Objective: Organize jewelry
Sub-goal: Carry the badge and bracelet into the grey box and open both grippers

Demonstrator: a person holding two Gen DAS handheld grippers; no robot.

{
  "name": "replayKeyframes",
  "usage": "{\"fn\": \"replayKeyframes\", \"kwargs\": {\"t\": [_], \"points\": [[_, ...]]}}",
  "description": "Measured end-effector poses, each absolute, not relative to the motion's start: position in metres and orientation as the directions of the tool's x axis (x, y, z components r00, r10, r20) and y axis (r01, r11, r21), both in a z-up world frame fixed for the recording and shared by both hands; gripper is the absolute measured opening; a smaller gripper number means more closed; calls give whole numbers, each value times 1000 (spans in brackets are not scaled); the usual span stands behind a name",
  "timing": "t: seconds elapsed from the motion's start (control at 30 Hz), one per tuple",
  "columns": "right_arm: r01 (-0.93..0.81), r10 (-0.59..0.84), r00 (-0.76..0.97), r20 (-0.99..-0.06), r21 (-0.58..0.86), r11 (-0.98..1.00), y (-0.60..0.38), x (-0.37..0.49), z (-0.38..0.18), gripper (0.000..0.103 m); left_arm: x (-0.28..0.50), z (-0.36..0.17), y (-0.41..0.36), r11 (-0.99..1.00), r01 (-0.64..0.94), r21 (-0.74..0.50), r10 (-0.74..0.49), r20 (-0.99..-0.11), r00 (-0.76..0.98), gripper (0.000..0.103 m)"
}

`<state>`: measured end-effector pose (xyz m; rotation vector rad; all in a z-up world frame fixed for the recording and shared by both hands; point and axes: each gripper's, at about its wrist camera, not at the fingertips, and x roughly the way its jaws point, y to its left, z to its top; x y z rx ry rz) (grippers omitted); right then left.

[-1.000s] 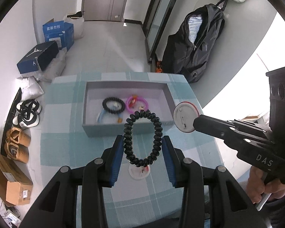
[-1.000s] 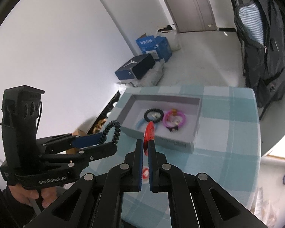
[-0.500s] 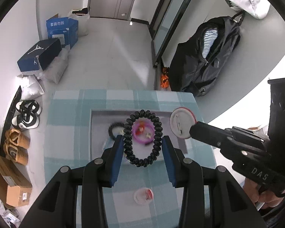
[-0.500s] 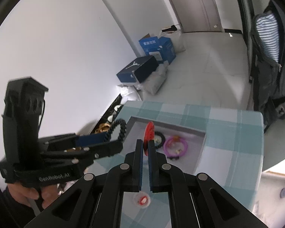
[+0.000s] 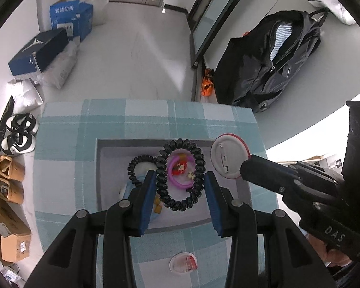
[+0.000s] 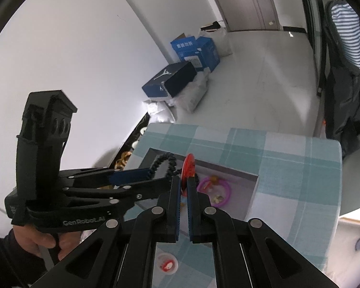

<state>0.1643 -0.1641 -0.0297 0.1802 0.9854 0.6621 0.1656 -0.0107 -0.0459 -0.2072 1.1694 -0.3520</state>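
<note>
Black coiled spiral bracelet (image 5: pixel 179 174) hangs pinched between the blue pads of the left gripper (image 5: pixel 180 187), poised above the shallow grey rectangular tray (image 5: pixel 108 168) on the teal-and-white checked tablecloth (image 5: pixel 64 144). Inside the tray lie a smaller black coil ring (image 5: pixel 138 168) at 9 o'clock of the held bracelet and a pink ring with red charms (image 5: pixel 180 175) seen through its loop. The right gripper (image 6: pixel 183 187) clamps narrowly on a round red-rimmed pin badge (image 5: pixel 229 157), held edge-on (white back facing the left camera) at the tray's 3 o'clock rim. A small clear disc with a red centre (image 5: pixel 183 262) sits on the cloth at 6 o'clock.
</note>
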Motion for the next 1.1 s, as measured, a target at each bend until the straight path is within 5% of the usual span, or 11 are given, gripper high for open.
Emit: {"fn": "replayKeyframes", "kwargs": {"t": [0.43, 0.6, 0.67, 0.73, 0.8, 0.9, 1.1], "points": [[-414, 572, 364, -735, 423, 806, -160, 167, -41, 4, 170, -51, -9, 924, 151, -351, -382, -859, 341, 36], [-420, 571, 361, -737, 418, 805, -157, 166, -41, 7, 173, -52, -9, 933, 138, -333, -360, -868, 342, 51], [-418, 567, 369, -736, 414, 809, -159, 165, -40, 7, 170, -48, -7, 942, 134, -308, -336, -862, 381, 66], [-417, 570, 374, -732, 417, 808, -161, 165, -38, 8, 167, -40, -1, 949, 120, -292, -314, -842, 438, 68], [-412, 560, 395, -729, 404, 817, -164, 164, -35, 12, 168, -38, 1, 950, 114, -292, -311, -840, 444, 69], [-400, 547, 425, -721, 393, 828, -170, 163, -32, 35, 167, -36, 2, 954, 109, -279, -297, -839, 455, 69], [-382, 535, 461, -708, 386, 840, -182, 159, -27, 46, 155, -28, 0, 972, 119, -201, -233, -829, 507, 69]]}}
